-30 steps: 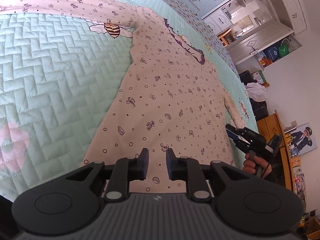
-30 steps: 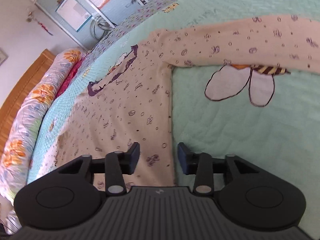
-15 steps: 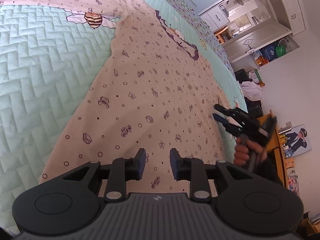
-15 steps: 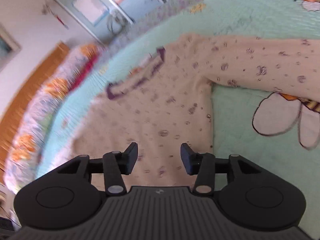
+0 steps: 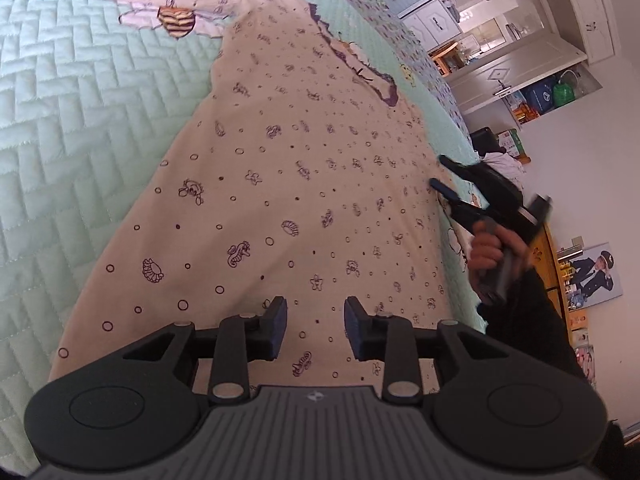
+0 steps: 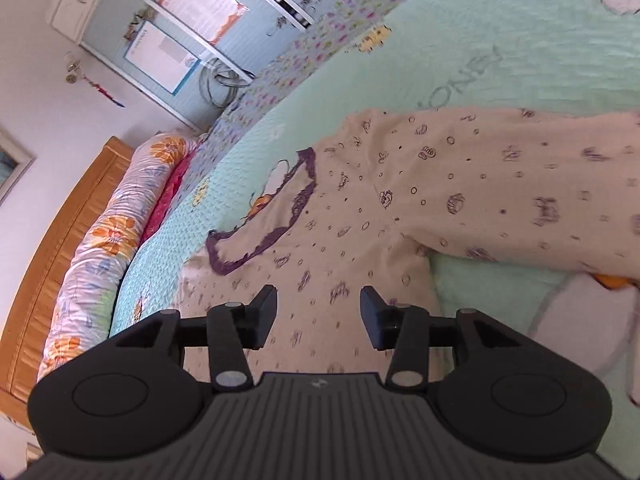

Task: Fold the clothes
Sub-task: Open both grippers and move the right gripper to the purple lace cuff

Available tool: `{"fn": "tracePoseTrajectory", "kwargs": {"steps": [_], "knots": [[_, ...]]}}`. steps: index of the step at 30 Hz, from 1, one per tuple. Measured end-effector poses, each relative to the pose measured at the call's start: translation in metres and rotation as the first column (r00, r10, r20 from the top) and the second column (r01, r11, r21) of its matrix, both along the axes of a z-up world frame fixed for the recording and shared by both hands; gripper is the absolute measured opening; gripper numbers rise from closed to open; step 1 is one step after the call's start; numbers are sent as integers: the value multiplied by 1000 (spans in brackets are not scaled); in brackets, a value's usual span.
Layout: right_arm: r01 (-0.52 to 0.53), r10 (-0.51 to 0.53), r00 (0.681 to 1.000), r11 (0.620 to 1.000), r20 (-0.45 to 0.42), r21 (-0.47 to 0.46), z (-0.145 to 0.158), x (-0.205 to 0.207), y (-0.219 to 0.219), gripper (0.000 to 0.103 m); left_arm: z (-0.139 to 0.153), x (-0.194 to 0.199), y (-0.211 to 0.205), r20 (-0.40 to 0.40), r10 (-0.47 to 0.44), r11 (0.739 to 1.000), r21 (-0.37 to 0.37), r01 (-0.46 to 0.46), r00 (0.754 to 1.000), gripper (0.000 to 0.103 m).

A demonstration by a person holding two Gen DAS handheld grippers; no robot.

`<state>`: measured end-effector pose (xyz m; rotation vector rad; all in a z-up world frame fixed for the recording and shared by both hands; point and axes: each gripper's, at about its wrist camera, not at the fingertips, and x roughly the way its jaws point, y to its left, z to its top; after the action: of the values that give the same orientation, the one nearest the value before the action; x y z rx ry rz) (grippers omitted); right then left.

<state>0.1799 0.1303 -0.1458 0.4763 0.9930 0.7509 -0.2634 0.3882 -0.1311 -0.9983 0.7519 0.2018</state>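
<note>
Cream printed nightshirt [image 5: 304,184] flat on mint quilt [image 5: 80,128]. Left gripper [image 5: 316,326] and right gripper [image 6: 318,314] hover over it, jaws spread, empty.

Picture edge cuts off the shirt's sleeve [image 6: 560,200].

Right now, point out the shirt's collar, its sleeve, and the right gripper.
collar [image 6: 298,204]: right wrist view, purple trim of the neckline.
sleeve [image 6: 520,200]: right wrist view, mid-sleeve cloth.
right gripper [image 5: 442,172]: left wrist view, gap between its open fingers.
</note>
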Motion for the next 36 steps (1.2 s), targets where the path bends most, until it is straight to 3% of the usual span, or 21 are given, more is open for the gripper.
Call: {"fn": "tracePoseTrajectory", "kwargs": {"steps": [1,2,3,4,7,11,16,19,20,22,26,30,32,34,36], "knots": [[27,-27,1000,999,-8,-26,-7,11,2,45,1,-2,1,-1,6,1000,3,-6,1000,39],[65,-65,997,998,-31,-13,-12,20,-6,27,3,-5,1,-3,12,1000,6,-12,1000,40],[123,-120,990,992,-78,36,-16,25,-23,21,4,-7,2,-4,18,1000,9,-18,1000,40],[188,-175,976,978,-134,90,-20,28,-42,22,6,-10,3,-6,24,1000,12,-24,1000,40],[266,-256,962,956,-92,121,-6,13,-86,41,-1,-6,6,-12,24,1000,-13,-24,1000,40],[276,-263,960,949,-98,154,5,10,-119,44,0,14,-5,-2,-32,999,-18,32,999,40],[300,-272,952,924,-142,237,0,37,-109,60,8,30,-23,-3,-85,996,5,85,996,41],[316,-292,944,935,-153,164,-20,53,-101,59,9,27,-23,-35,-74,997,20,75,997,41],[314,-300,946,942,-123,116,-26,58,-102,44,10,24,-21,-40,-64,998,24,65,997,41],[370,-358,927,923,-109,109,-31,58,-126,26,11,17,-16,-45,-43,999,30,44,998,43],[516,-496,855,843,-151,151,-26,35,-190,32,4,18,-14,-51,-39,999,13,39,998,46],[447,-438,894,879,-90,164,1,20,-194,35,4,33,-30,-41,-90,996,-2,90,995,46],[424,-425,905,887,-37,184,19,14,-191,46,13,36,-40,-14,-117,993,15,117,993,46],[439,-450,893,877,13,194,31,5,-204,54,20,33,-44,0,-127,991,33,127,992,46],[471,-486,874,856,21,211,34,-8,-226,56,22,27,-42,1,-112,993,40,112,994,48]]}}
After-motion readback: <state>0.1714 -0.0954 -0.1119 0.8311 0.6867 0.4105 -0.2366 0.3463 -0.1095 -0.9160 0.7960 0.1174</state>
